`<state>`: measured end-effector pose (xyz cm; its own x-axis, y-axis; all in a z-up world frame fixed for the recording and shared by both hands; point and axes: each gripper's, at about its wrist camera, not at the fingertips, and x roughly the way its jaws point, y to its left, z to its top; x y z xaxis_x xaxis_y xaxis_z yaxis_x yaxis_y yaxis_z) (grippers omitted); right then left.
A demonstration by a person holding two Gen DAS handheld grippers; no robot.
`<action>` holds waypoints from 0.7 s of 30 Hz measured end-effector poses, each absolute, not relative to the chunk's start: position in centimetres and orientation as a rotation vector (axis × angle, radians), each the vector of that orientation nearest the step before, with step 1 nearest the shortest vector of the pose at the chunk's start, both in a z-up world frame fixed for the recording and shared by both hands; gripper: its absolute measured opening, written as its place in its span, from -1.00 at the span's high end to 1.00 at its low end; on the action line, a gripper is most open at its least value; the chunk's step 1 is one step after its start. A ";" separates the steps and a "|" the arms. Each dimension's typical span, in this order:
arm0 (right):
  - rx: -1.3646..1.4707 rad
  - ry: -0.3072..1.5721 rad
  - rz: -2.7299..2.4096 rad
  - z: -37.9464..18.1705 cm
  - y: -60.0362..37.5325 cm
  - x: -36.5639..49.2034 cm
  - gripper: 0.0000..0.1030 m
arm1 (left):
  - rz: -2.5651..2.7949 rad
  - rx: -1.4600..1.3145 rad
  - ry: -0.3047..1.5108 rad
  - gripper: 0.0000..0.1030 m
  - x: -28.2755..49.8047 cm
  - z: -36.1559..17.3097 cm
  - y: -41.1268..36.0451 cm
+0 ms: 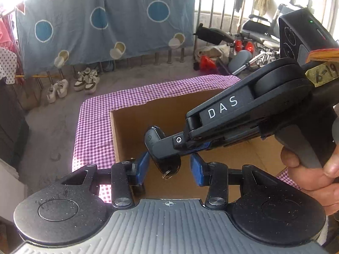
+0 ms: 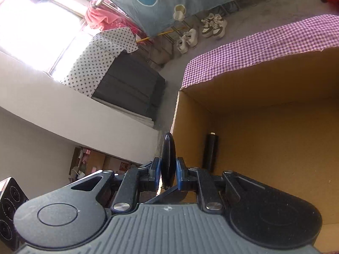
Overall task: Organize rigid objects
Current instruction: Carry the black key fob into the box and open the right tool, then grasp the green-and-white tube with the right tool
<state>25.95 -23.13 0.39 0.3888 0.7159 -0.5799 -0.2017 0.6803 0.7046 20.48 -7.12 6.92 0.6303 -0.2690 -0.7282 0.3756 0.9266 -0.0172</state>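
Observation:
My right gripper [image 2: 168, 169] is shut on a black key fob [image 2: 168, 158], held edge-on at the near left corner of an open cardboard box [image 2: 275, 131]. In the left wrist view the right gripper [image 1: 163, 148] reaches in from the right and holds the fob [image 1: 153, 137], with its key ring [image 1: 167, 174] hanging below, between my left gripper's blue pads. My left gripper [image 1: 169, 167] is open and empty over the box [image 1: 135, 124]. A black cylinder [image 2: 209, 152] lies inside the box against its left wall.
The box stands on a table with a purple checked cloth [image 1: 95, 122]. Beyond the table are a concrete floor, pairs of white shoes [image 1: 86, 79], a hanging blue sheet [image 1: 106, 21], a railing and wheelchairs [image 1: 254, 33]. A dark cabinet [image 2: 127, 89] stands at left.

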 end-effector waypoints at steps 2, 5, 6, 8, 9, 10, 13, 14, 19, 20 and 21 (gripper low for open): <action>0.610 1.062 0.603 -1.3 -22.9 28.4 0.68 | -0.345 0.142 0.825 0.17 21.8 6.4 -6.8; 0.614 1.121 0.563 -3.5 -22.4 31.1 0.68 | -0.344 0.119 0.838 0.17 22.4 6.1 -5.9; 0.611 1.133 0.549 -4.2 -22.2 31.8 0.68 | -0.344 0.116 0.838 0.16 22.3 6.0 -5.7; 0.592 1.153 0.533 -5.2 -21.7 33.2 0.68 | -0.339 0.121 0.837 0.16 22.4 5.9 -5.6; 0.590 1.161 0.527 -5.7 -21.5 33.8 0.68 | -0.334 0.126 0.836 0.16 22.5 5.9 -5.6; 0.588 1.169 0.522 -6.1 -21.3 34.4 0.65 | -0.329 0.129 0.836 0.16 22.9 5.9 -5.6; 0.587 1.196 0.511 -7.3 -20.8 35.8 0.62 | -0.325 0.133 0.833 0.16 22.6 5.8 -5.5; 0.582 1.205 0.502 -7.5 -20.6 36.2 0.58 | -0.328 0.130 0.832 0.16 22.5 5.9 -5.4; 0.556 1.189 0.474 -6.9 -20.7 36.0 0.06 | -0.335 0.113 0.817 0.15 21.9 6.5 -5.0; 0.548 1.173 0.474 -6.5 -20.8 35.6 0.03 | -0.338 0.107 0.812 0.15 21.8 6.8 -4.8; 0.540 1.159 0.480 -5.9 -21.1 35.2 0.03 | -0.341 0.101 0.807 0.15 21.8 7.0 -4.7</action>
